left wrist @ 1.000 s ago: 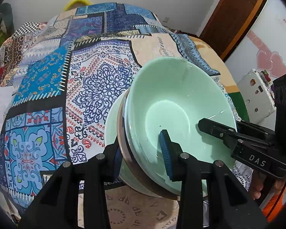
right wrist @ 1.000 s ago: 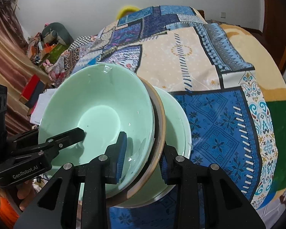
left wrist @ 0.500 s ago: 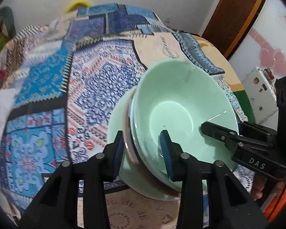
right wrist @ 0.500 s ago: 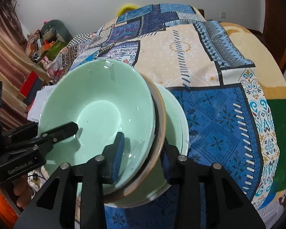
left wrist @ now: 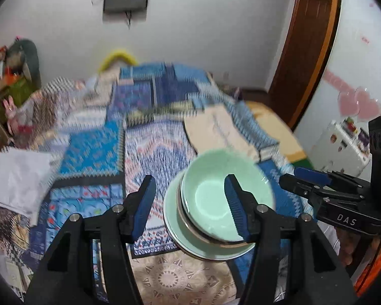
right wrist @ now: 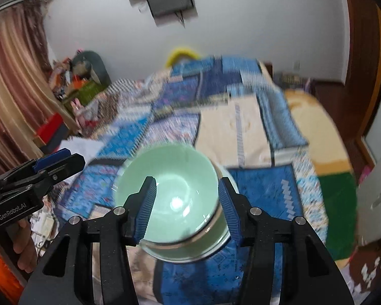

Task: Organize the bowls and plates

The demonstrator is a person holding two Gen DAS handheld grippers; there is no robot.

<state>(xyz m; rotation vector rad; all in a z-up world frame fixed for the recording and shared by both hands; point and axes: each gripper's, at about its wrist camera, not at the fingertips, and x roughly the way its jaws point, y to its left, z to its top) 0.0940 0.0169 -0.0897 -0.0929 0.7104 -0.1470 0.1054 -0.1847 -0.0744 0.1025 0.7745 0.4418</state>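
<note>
A mint green bowl (left wrist: 210, 195) sits on a brown-rimmed plate, and both rest on a larger green plate (left wrist: 175, 226) on the patchwork tablecloth (left wrist: 94, 157). My left gripper (left wrist: 190, 203) hovers above and in front of this stack, jaws opening, pads off the rims. In the right wrist view the same bowl (right wrist: 175, 178) and green plate (right wrist: 210, 241) lie beneath my right gripper (right wrist: 188, 203), whose jaws are also opening with nothing pressed between them. Each gripper shows at the edge of the other's view: the right gripper (left wrist: 304, 180), the left gripper (right wrist: 56, 162).
A white cloth (left wrist: 17, 178) lies at the table's left edge. A brown door (left wrist: 310, 50) and a white cabinet with stickers (left wrist: 348, 137) stand to the right. Clutter (right wrist: 73, 86) and a curtain (right wrist: 12, 76) fill the left side of the room.
Both grippers released the rims of the stack, opened wider and rose away from it. The stack now lies flat on the cloth, smaller in both views.
</note>
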